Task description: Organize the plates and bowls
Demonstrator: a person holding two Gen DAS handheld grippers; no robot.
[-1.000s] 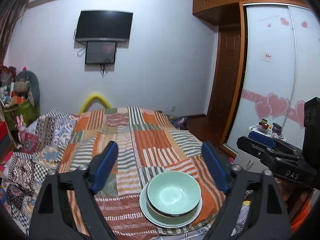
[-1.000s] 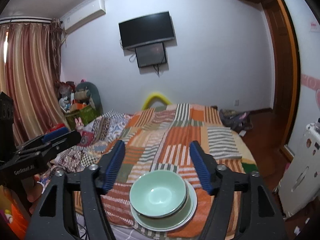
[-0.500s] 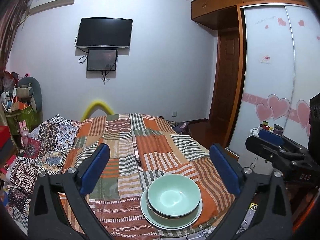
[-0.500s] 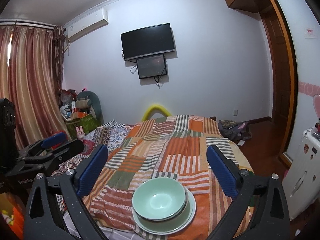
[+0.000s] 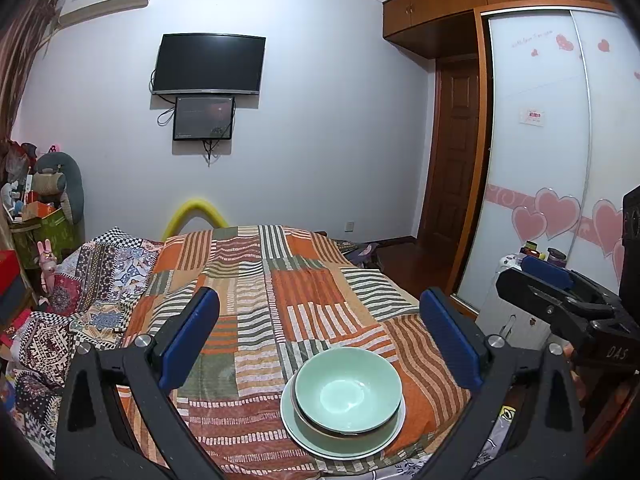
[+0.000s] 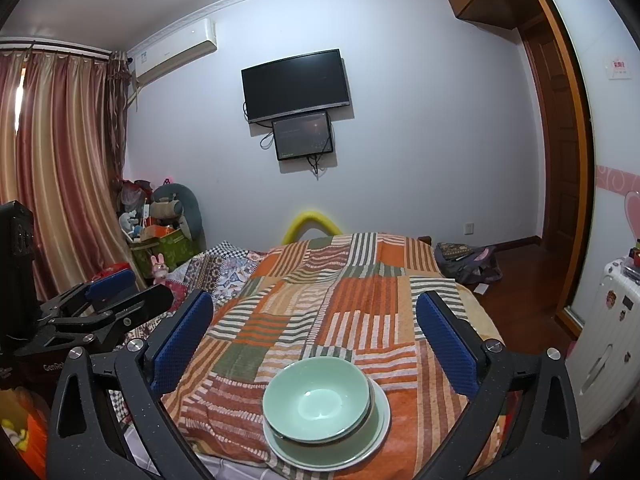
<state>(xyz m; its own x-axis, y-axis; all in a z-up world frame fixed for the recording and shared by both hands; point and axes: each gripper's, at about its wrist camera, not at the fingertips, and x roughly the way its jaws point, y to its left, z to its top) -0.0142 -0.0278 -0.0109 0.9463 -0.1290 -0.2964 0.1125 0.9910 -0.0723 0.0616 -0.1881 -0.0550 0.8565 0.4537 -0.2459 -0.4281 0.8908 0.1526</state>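
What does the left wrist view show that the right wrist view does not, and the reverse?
Only the left wrist view shows the wardrobe with pink hearts and the right gripper from the side. Only the right wrist view shows the curtains and a white suitcase. Both show the green bowl stacked on a plate on the striped quilt, the TV, and open fingers.

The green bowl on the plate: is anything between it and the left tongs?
Nothing visible. The left tongs stand open above the bedspread, and the bowl on the plate lies just ahead, uncovered.
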